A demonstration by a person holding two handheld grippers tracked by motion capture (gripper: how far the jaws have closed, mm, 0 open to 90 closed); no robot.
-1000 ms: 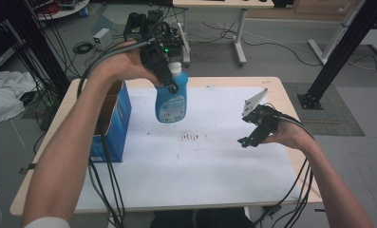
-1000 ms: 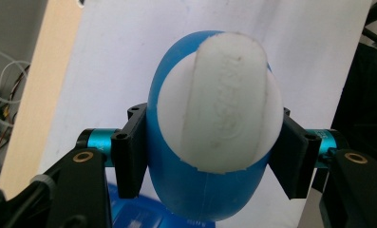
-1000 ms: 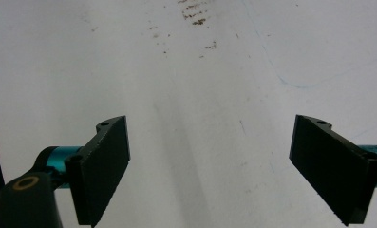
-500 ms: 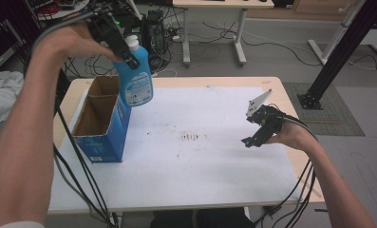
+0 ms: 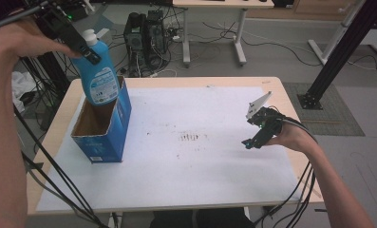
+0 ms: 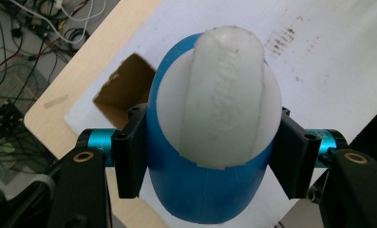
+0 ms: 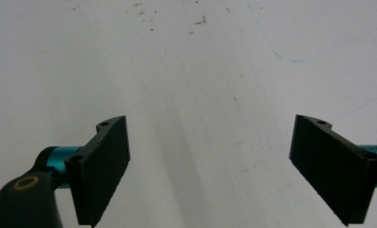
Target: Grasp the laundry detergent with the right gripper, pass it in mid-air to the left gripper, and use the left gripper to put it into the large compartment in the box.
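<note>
A blue bottle (image 5: 99, 78) with a white cap (image 6: 221, 102) hangs over the open top of a blue cardboard box (image 5: 104, 127) at the table's left. My left gripper (image 5: 84, 47) is shut on the bottle near its neck, its black jaws pressing both sides in the left gripper view (image 6: 210, 159). The brown inside of the box (image 6: 122, 90) lies below the bottle. My right gripper (image 5: 252, 141) rests low over the white sheet at the right, open, with nothing between its jaws (image 7: 210, 166).
A white paper sheet (image 5: 186, 156) with small dark marks (image 5: 190, 137) covers most of the wooden table (image 5: 290, 102). Cables trail off the front edge. Computer gear (image 5: 146, 28) and another desk (image 5: 214, 19) stand on the floor beyond.
My left gripper has carried the bottle leftward from the table's middle to above the box and lowered it toward the opening. The right gripper has stayed put.
</note>
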